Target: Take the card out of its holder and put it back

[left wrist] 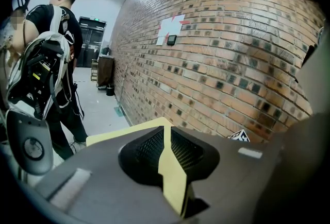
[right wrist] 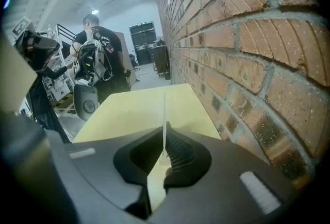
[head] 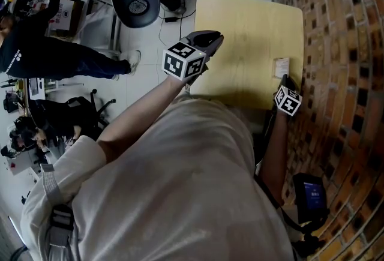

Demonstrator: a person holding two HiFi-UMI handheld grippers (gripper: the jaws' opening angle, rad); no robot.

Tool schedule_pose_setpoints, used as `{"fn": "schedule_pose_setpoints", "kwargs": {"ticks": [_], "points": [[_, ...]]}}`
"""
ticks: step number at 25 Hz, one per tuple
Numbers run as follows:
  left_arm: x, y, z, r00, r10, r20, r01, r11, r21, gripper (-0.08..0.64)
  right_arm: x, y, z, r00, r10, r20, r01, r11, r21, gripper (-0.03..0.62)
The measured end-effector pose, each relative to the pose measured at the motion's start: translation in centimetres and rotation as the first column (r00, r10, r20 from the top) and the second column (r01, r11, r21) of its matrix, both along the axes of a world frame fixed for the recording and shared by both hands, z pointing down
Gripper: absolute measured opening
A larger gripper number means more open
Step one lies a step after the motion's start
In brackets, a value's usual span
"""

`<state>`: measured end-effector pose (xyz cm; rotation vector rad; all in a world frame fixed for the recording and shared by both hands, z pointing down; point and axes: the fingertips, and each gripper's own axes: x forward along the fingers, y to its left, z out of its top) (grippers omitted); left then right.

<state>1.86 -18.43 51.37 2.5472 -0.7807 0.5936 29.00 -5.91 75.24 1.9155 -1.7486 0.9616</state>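
Fig.: robotics lab / workshop.
Brick wall (head: 336, 26), tile floor (head: 150, 68), equip. racks (right wrist: 58, 71), chair (head: 137, 5), staff (head: 42, 53) w/ rigs.

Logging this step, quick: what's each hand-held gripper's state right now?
Left hand-held gripper: closed, empty.
Right hand-held gripper: closed on the card, seen edge-on.

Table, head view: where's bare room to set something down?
Most of the table is bare: far half and middle, between the left hand-held gripper and the brick wall. It is crowded only at the near right edge, around the card and the right hand-held gripper.
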Motion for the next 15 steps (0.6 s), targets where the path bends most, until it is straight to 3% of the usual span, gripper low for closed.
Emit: {"fn": "schedule_pose_setpoints", "kwargs": {"ticks": [15], "points": [[-0.5, 0.2, -0.3, 1.0, -0.007, 0.001, 0.007, 1.0, 0.006, 0.06, -0.1, 0.2, 1.3, 1.0, -0.001, 0.01, 0.001, 0.999, -0.037, 0.014]]}}
